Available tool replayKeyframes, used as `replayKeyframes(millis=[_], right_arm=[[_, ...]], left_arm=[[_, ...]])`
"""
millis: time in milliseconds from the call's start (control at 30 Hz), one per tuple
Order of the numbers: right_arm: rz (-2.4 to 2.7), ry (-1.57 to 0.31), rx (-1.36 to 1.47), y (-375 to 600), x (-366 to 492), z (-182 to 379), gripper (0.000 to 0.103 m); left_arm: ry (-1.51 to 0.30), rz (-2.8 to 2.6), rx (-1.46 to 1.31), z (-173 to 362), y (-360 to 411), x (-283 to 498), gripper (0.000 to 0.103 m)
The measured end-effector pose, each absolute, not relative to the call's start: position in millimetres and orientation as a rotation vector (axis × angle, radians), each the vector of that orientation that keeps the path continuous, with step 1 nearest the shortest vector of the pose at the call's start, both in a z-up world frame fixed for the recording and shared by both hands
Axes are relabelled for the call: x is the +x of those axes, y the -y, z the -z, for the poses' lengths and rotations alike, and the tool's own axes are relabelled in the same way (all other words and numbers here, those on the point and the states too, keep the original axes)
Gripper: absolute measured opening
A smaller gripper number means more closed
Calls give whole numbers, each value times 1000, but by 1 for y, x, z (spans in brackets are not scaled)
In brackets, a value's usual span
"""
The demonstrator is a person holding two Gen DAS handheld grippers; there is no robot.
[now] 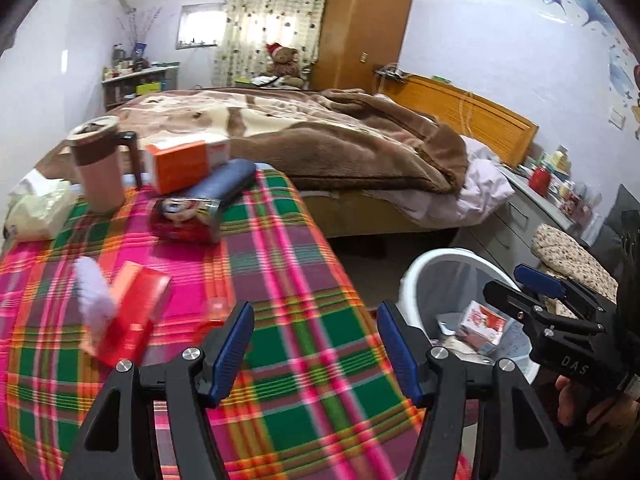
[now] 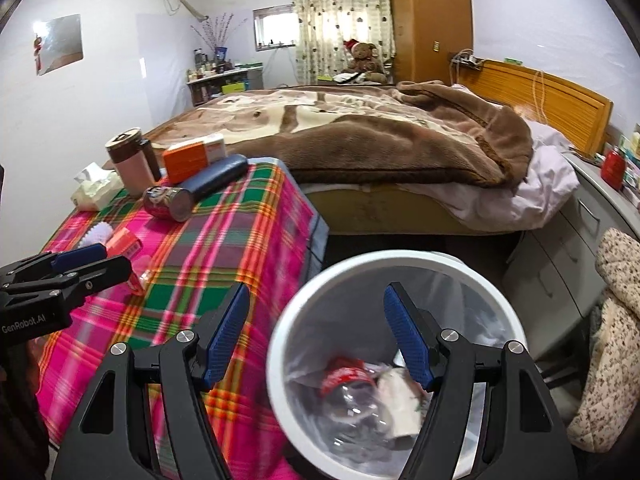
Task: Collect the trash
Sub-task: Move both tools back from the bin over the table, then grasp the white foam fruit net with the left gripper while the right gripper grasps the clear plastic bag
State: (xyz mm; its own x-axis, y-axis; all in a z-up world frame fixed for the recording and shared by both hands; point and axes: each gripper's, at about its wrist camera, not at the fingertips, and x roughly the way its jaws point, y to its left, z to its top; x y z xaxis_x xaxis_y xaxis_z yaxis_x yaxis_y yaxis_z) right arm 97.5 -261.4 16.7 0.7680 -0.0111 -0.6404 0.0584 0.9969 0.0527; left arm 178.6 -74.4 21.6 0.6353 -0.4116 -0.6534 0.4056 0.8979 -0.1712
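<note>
Both claws are empty with jaws apart: the right claw hangs over the white bin with a plastic bottle inside, the left claw sits above the plaid surface, red box just left.

A broad stretch of the plaid-covered table lies bare along its near and right edges, open to a passing gripper. The far-left corner is crowded: a mug, orange box, dark case and can. A red box blocks the left edge. The white bin stands open-topped just beside the table's right edge.
</note>
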Motion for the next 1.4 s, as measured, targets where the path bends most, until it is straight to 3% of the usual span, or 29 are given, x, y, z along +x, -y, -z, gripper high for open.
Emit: replayKeyframes(millis=[767, 900, 1400], right_arm=[[-160, -761, 78, 162, 155, 1, 71], [-182, -797, 94, 147, 165, 10, 71], [-237, -885, 101, 110, 190, 34, 71]], left_arm=[[-784, 207, -133, -8, -67, 230, 64], [-803, 188, -160, 1, -80, 240, 71], [-893, 190, -248, 34, -90, 294, 71]])
